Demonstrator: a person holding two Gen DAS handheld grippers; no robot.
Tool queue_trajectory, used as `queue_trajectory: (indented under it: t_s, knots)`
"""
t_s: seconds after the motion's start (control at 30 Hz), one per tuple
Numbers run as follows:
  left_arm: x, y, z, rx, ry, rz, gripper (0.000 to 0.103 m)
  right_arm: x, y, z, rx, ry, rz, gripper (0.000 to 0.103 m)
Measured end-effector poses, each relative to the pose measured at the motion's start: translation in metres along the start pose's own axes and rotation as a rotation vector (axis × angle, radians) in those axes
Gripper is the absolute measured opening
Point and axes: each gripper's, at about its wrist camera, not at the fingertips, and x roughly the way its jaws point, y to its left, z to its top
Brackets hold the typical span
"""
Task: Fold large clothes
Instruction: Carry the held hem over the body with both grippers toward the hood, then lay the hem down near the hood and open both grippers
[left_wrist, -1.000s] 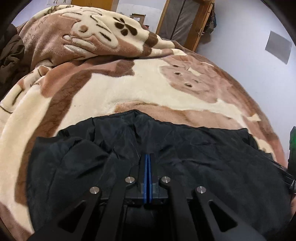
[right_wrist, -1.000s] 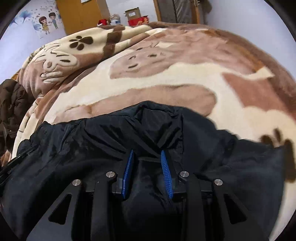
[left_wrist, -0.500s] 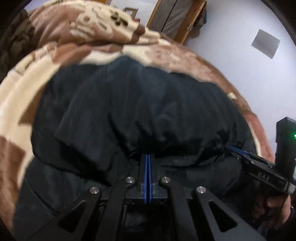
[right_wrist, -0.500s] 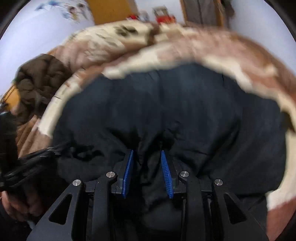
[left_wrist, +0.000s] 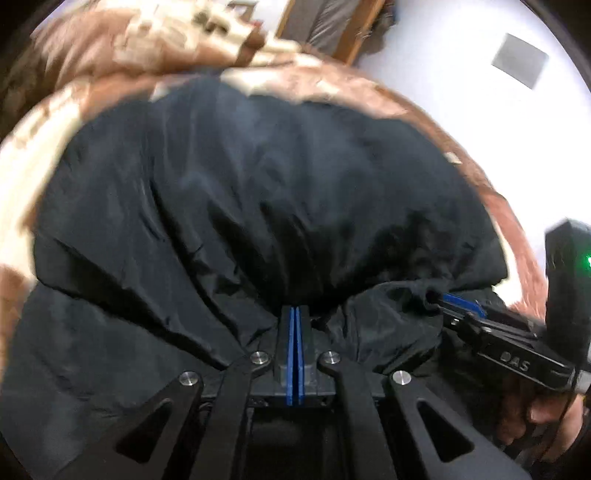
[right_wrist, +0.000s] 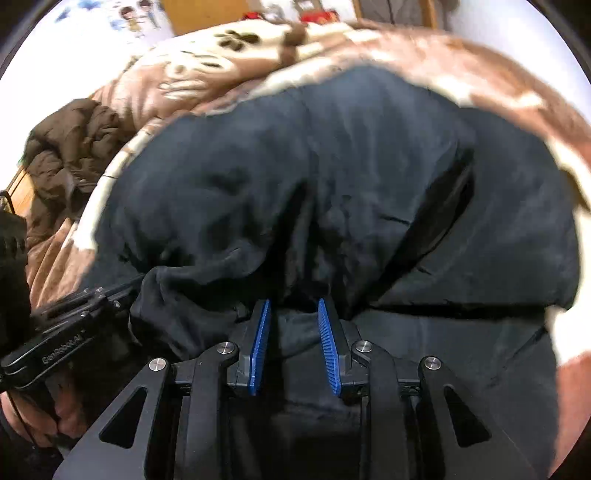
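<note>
A large black jacket (left_wrist: 258, 192) lies on a brown and cream blanket (left_wrist: 44, 147); it also fills the right wrist view (right_wrist: 332, 177). Its far part is folded over toward me, with the folded edge at the fingertips. My left gripper (left_wrist: 295, 310) is shut on the jacket's edge, its blue pads pressed together. My right gripper (right_wrist: 293, 306) grips a thick bunch of the jacket between its blue pads, which stand a little apart. Each gripper shows in the other's view: the right one (left_wrist: 458, 302) at the right, the left one (right_wrist: 110, 295) at the left.
A brown padded garment (right_wrist: 70, 147) lies piled at the blanket's left side. A wooden wardrobe (left_wrist: 332, 26) and a white wall (left_wrist: 461, 74) stand beyond the bed. The blanket (right_wrist: 498, 70) stretches past the jacket.
Both grippers have pulled the jacket's far edge up and back toward me, folding it over itself. The jacket now covers most of both views, and less blanket shows.
</note>
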Motion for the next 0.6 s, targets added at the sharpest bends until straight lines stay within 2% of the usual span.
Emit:
queue_trajectory:
  t_s: [0.3, 0.6]
  knots:
    - [0.015, 0.011, 0.002, -0.021, -0.013, -0.014, 0.002, 0.020, 0.011, 0.005, -0.062, -0.005, -0.079, 0.024]
    - [0.024, -0.004, 0.001, 0.016, -0.016, 0.047, 0.002, 0.028, 0.013, 0.003, -0.076, -0.017, -0.089, 0.024]
